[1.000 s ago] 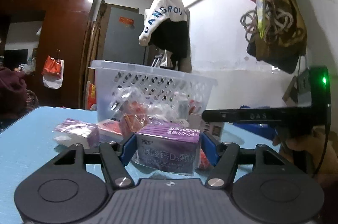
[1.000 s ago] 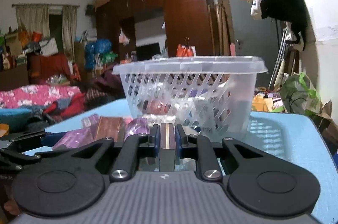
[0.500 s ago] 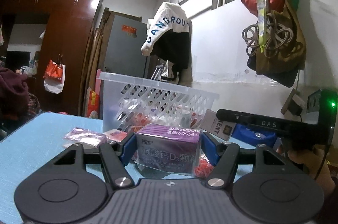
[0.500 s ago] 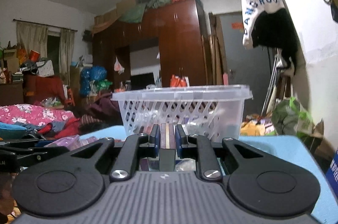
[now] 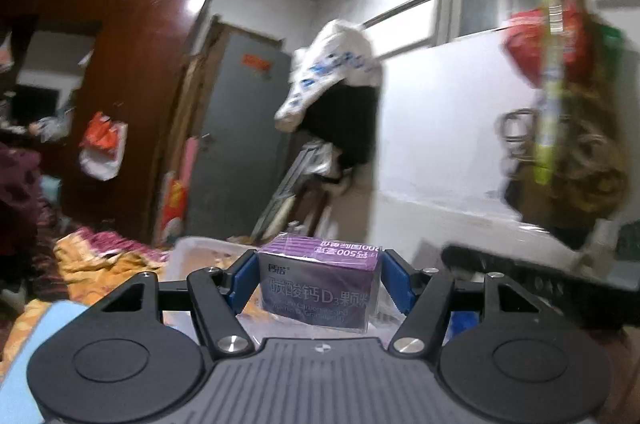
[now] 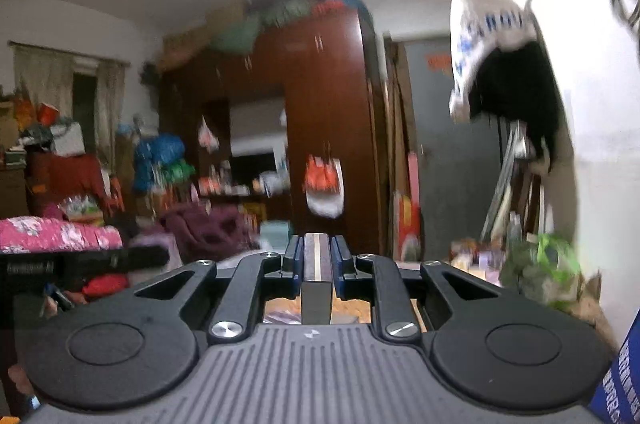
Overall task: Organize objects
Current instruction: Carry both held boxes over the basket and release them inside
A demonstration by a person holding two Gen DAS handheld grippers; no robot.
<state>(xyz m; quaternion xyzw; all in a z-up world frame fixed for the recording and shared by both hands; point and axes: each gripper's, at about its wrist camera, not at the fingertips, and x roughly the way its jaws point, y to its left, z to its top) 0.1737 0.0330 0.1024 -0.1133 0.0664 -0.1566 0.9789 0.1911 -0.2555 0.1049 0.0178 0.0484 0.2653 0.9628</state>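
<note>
My left gripper (image 5: pixel 318 274) is shut on a purple medicine box (image 5: pixel 320 288) with white print, held level and raised in the air. The rim of the white plastic basket (image 5: pixel 200 248) shows just below and behind the box. My right gripper (image 6: pixel 317 258) is shut on a thin dark box (image 6: pixel 317 280) with a pale stripe, seen edge-on between the blue pads. The right gripper's black body (image 5: pixel 520 272) crosses the right side of the left wrist view. The left gripper's body (image 6: pixel 80 264) shows at the left of the right wrist view.
A corner of the blue table (image 5: pixel 60 320) shows at lower left. A dark wardrobe (image 6: pixel 328 128) and grey door (image 5: pixel 240 144) stand behind. Clothes hang on a rail (image 5: pixel 332 80), bags (image 5: pixel 560 128) on the right wall. A blue box (image 6: pixel 620 376) sits at lower right.
Both grippers have risen with their boxes. The basket and the table packets have dropped low or out of view, and the room behind now fills both views.
</note>
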